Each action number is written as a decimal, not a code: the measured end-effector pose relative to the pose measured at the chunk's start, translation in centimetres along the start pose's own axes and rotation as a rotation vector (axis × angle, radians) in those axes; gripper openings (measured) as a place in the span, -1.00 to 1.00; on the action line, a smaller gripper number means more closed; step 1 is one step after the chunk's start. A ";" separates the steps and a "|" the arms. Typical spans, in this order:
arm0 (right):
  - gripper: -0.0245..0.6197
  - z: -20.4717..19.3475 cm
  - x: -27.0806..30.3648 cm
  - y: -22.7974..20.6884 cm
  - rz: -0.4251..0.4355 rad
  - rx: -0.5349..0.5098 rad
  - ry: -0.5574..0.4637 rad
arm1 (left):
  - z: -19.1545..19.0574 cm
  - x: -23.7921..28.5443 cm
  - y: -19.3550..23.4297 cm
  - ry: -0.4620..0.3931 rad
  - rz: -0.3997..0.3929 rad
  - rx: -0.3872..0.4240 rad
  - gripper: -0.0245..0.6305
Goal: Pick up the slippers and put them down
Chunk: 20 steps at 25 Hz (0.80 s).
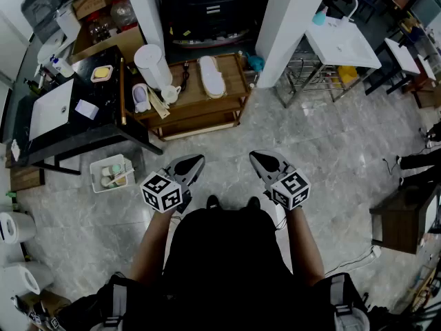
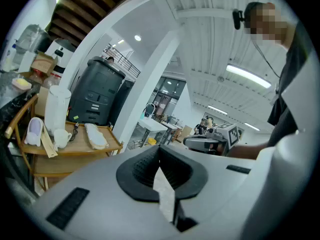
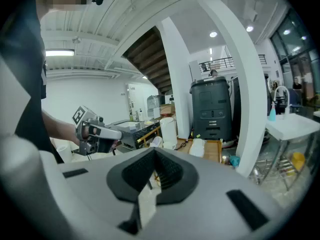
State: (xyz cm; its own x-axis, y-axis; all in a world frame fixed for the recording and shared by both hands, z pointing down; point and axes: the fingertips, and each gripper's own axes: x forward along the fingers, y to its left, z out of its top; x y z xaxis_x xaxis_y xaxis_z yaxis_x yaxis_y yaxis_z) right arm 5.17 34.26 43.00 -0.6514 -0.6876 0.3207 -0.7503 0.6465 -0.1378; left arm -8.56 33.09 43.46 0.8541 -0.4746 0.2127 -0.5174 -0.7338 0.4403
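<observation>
A white slipper lies flat on the low wooden table ahead of me; it also shows in the left gripper view and the right gripper view. A pale lilac slipper rests at the table's left end. My left gripper and right gripper hover side by side over the floor, well short of the table. Both are shut with nothing between the jaws.
A tall white cylinder and a white mug share the wooden table. A black table stands to the left, with a white basket on the floor below it. A white pillar and a sink stand at the right.
</observation>
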 end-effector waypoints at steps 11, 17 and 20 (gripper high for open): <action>-0.90 -0.6 0.4 0.2 0.002 0.008 0.025 | 0.5 0.4 0.1 0.008 -0.022 0.024 -0.91; -0.90 -0.7 1.0 0.9 0.011 -0.037 0.058 | 0.3 0.2 0.1 0.016 -0.030 0.020 -0.91; -0.90 -0.6 1.3 0.8 -0.002 -0.025 0.048 | 0.2 -0.3 0.0 0.037 -0.033 0.034 -0.91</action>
State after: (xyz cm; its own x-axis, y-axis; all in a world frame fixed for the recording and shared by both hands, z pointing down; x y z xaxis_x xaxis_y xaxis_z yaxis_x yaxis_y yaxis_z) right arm 3.77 34.04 43.86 -0.6435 -0.6724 0.3657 -0.7480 0.6538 -0.1141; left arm -8.77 33.13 43.19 0.8719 -0.4317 0.2309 -0.4896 -0.7655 0.4175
